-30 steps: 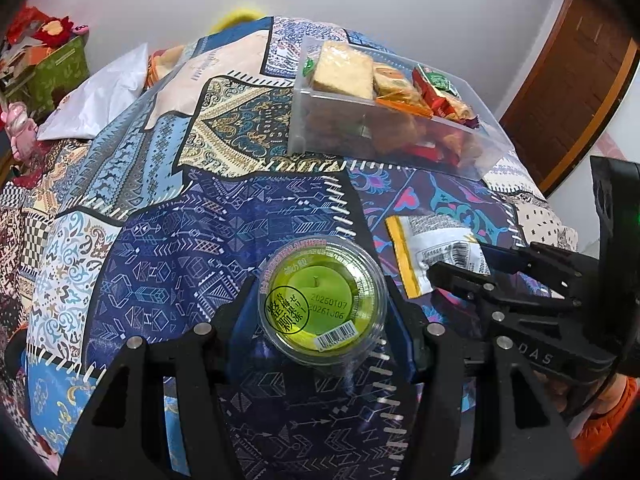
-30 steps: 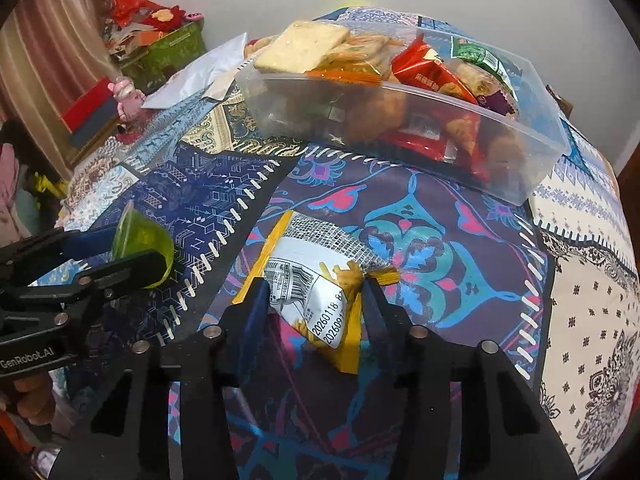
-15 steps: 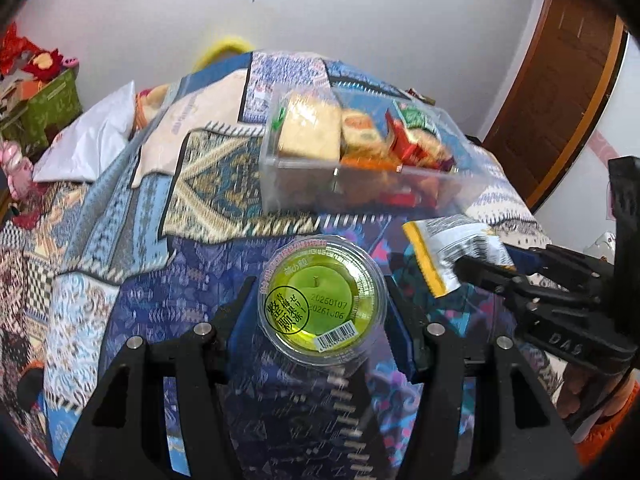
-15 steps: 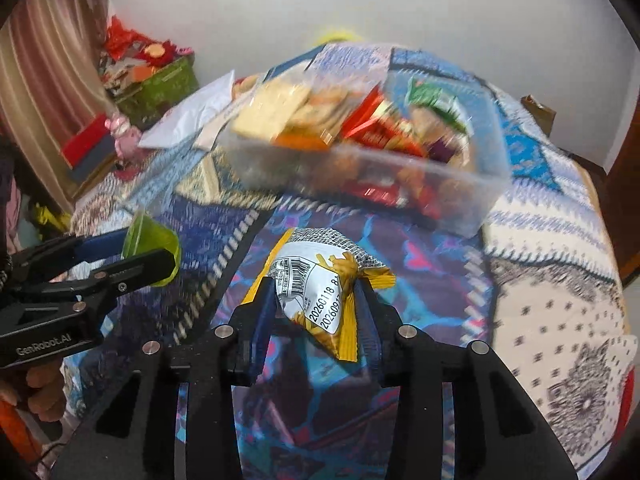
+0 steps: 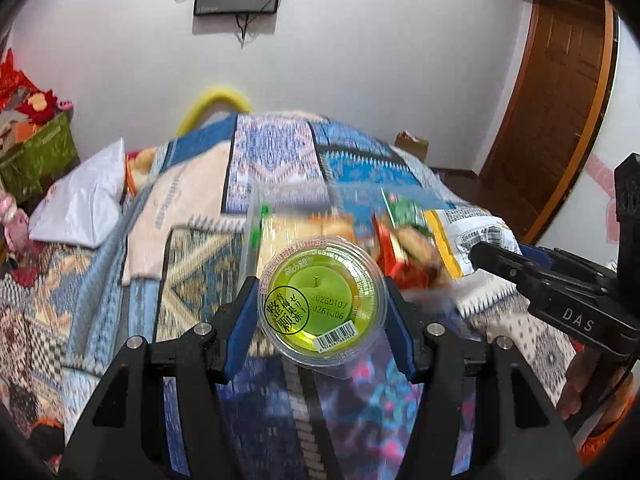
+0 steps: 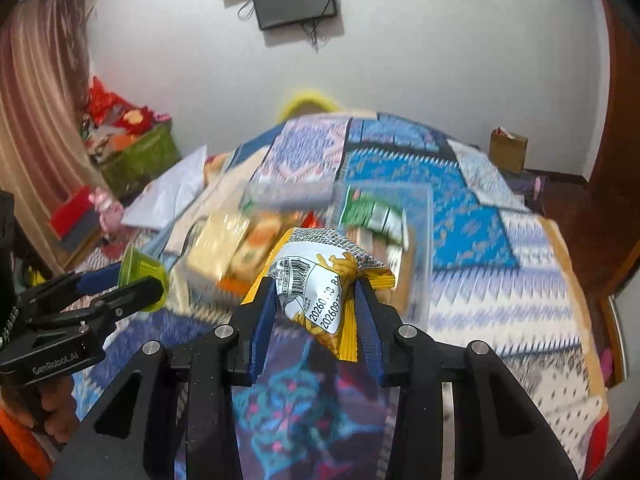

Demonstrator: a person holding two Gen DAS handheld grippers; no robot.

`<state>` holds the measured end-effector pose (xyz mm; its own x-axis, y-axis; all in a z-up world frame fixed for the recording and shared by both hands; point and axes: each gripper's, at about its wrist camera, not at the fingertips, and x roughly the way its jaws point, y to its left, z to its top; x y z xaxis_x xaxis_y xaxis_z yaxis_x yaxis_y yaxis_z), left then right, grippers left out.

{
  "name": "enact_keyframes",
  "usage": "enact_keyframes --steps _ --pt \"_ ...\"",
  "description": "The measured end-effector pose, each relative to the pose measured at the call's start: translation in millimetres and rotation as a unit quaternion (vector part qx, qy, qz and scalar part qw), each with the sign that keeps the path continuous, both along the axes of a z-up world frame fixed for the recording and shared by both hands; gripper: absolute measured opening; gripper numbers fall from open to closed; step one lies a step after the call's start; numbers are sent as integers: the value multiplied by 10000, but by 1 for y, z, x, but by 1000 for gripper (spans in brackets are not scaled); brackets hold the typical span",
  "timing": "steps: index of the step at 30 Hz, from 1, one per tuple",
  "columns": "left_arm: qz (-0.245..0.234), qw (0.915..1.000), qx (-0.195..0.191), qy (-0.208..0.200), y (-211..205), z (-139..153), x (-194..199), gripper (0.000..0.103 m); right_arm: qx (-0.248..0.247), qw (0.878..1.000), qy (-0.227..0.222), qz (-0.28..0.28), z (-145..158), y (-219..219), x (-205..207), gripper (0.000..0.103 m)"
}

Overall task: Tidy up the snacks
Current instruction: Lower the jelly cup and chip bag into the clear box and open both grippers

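The bed (image 6: 500,280), spread with a patchwork quilt, fills most of both views, and its far edge meets a white wall; to the right of the clear snack bin (image 6: 416,240) the quilt lies bare out to the bed's side edge, with dark floor beyond. That one bin sits near the middle of the bed, packed with blurred packets too smeared to count. Left of the bin a white plastic bag (image 6: 168,196) lies on the quilt, and beyond the bed's left edge stands a green box (image 6: 136,160). Two hand-held grippers are up in the air on the near side of the bin. The left hand-held gripper (image 5: 322,306) is clamped on one green jelly cup (image 5: 322,300), lid toward the camera, in front of the bin's left half. The right hand-held gripper (image 6: 316,304) pinches one yellow-and-white snack packet (image 6: 320,280) in front of the bin's middle, just right of the cup.
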<state>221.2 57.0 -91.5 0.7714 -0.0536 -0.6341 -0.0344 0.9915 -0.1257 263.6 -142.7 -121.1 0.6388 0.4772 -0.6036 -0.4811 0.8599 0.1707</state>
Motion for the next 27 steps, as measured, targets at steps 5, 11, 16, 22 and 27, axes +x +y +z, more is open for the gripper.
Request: enact_keyframes --steps 5,11,16,22,27 --pt "77 9999 23 -61 1 8 32 58 107 9999 -73 -74 7 6 25 36" --pt "264 9996 82 7 4 3 71 58 196 9998 5 -59 2 21 54 36" --pt "474 9988 133 -1 9 -6 101 58 121 9998 171 15 -13 37 73 36" --pt "599 9979 149 192 9 -26 128 58 -14 9990 430 76 -33 47 90 37" --pt "575 9974 -181 393 14 -42 135 59 -131 9988 445 131 -37 47 91 43"
